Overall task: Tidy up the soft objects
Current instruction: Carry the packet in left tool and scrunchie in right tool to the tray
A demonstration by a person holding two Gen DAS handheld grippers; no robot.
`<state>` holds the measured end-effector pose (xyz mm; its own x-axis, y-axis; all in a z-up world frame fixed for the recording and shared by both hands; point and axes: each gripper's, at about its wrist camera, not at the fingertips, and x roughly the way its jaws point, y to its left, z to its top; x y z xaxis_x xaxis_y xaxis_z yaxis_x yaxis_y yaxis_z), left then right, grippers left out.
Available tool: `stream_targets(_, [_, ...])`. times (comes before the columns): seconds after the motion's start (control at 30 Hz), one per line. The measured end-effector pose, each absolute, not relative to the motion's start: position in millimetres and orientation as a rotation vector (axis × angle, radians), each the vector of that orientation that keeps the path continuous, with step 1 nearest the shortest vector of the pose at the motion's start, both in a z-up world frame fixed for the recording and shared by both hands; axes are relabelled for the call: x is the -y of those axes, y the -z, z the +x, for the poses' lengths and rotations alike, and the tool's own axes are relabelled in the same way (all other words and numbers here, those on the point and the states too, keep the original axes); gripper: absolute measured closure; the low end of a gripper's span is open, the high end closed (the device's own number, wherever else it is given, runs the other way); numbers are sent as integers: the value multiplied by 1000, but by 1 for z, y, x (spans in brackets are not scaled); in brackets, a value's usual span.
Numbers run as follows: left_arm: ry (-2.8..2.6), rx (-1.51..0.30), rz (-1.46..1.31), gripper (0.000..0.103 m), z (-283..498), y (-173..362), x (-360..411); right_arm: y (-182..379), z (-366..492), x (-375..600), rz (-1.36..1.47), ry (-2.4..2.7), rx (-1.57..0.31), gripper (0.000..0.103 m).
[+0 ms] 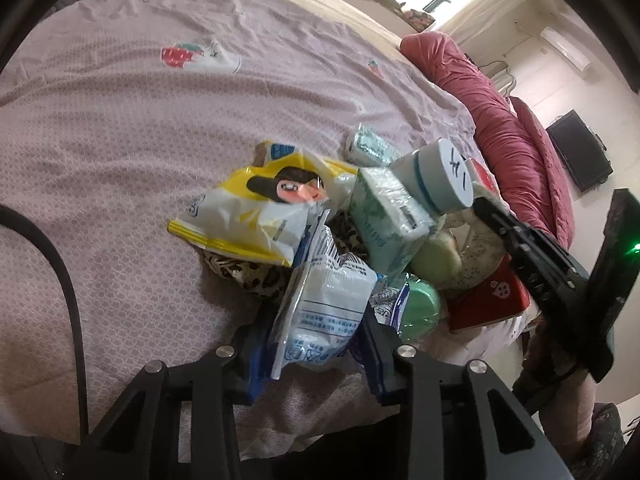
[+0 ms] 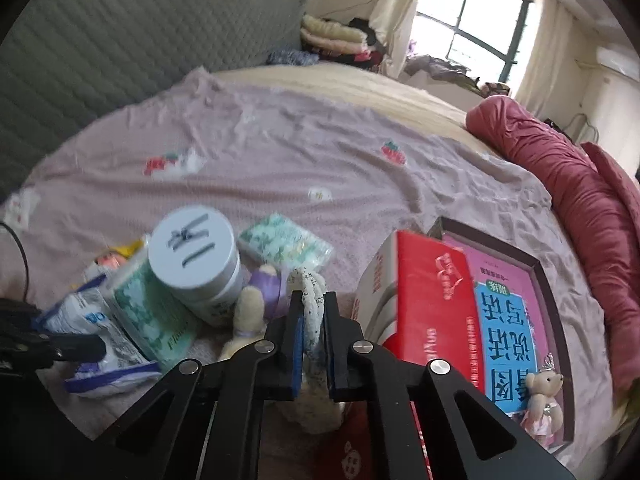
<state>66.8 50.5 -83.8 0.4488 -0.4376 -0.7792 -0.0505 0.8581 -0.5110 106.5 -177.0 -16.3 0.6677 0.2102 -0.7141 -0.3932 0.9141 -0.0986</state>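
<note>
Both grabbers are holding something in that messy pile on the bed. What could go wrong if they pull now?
1. The round tub leans on the green tissue pack. It looks tippy, so a tug nearby might roll it off.
2. The left gripper holds a crinkly white and blue packet that reaches into the pile; lifting it could drag the yellow snack bag along.
3. The right gripper pinches only a thin fold of speckled white cloth, which may slip free.

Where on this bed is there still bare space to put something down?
The pink sheet lies bare between the grey headboard and the yellow packet. It is crowded near the grippers: tissue packs, a lidded jar and the red box are heaped together.
</note>
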Motion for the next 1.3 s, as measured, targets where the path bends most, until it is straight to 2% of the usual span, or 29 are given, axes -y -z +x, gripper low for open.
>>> stream_targets(0.5, [192, -894, -480, 65, 35, 17, -58, -34, 81, 203, -99, -390, -657, 96])
stream_targets(0.73, [197, -863, -455, 65, 25, -8, -46, -56, 64, 223, -26, -392, -590, 96])
stream_targets(1.3, [323, -810, -286, 65, 28, -74, 62, -90, 37, 303, 105, -271, -484, 96])
